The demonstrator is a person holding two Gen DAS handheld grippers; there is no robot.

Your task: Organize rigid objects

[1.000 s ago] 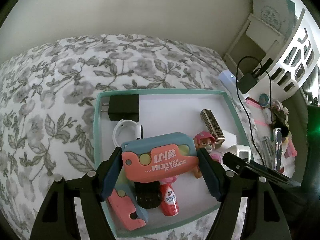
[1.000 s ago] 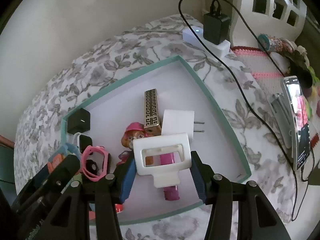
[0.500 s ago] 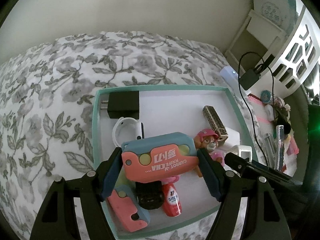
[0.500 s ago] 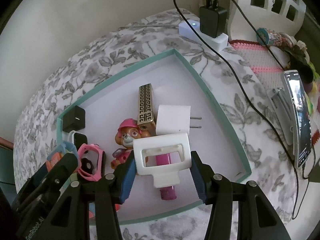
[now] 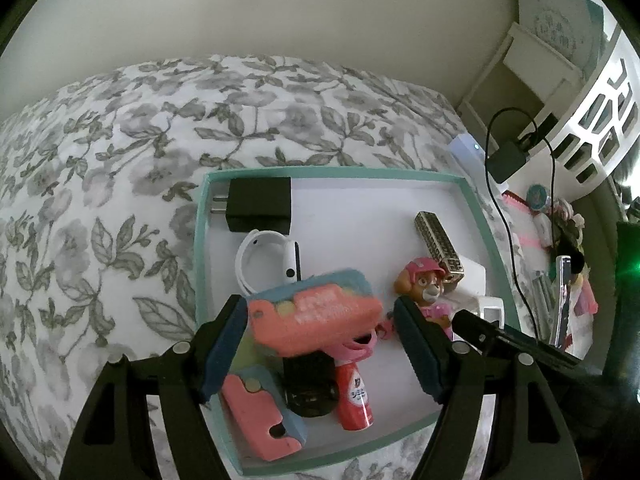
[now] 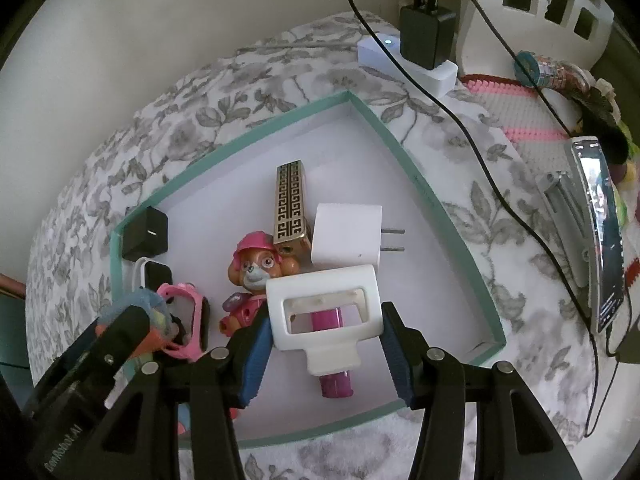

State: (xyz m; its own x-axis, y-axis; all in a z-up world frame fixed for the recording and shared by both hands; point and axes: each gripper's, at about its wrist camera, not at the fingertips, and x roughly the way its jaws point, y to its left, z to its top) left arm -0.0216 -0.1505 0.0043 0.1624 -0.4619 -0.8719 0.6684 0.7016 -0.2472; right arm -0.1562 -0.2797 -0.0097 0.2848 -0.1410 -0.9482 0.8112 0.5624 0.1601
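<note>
A teal-rimmed tray (image 5: pixel 332 173) lies on the bed below both grippers. My left gripper (image 5: pixel 320 340) hangs over its near left part. The pink-and-blue toy knife (image 5: pixel 316 316) sits blurred and tilted between the fingers, with a gap at the right finger. My right gripper (image 6: pixel 322 344) is shut on a white plastic holder (image 6: pixel 324 308) above a magenta tube (image 6: pixel 336 384). In the tray lie a pup figure (image 5: pixel 424 284), a black charger (image 5: pixel 258 204), a white watch (image 5: pixel 260 256), a gold patterned bar (image 6: pixel 290 204) and a white charger (image 6: pixel 346 236).
A second pink-and-blue toy (image 5: pixel 260 416), a red tube (image 5: pixel 354 396) and a pink watch frame (image 6: pixel 188 320) fill the tray's near left. A power strip with a black adapter (image 6: pixel 426 36) and cable, then a phone (image 6: pixel 600 232), lie to the right on the floral bedspread (image 5: pixel 100 200).
The toy knife, held square between the left fingers before, now looks smaller, tilted and blurred, apart from the right finger. The right gripper keeps its hold on the white holder.
</note>
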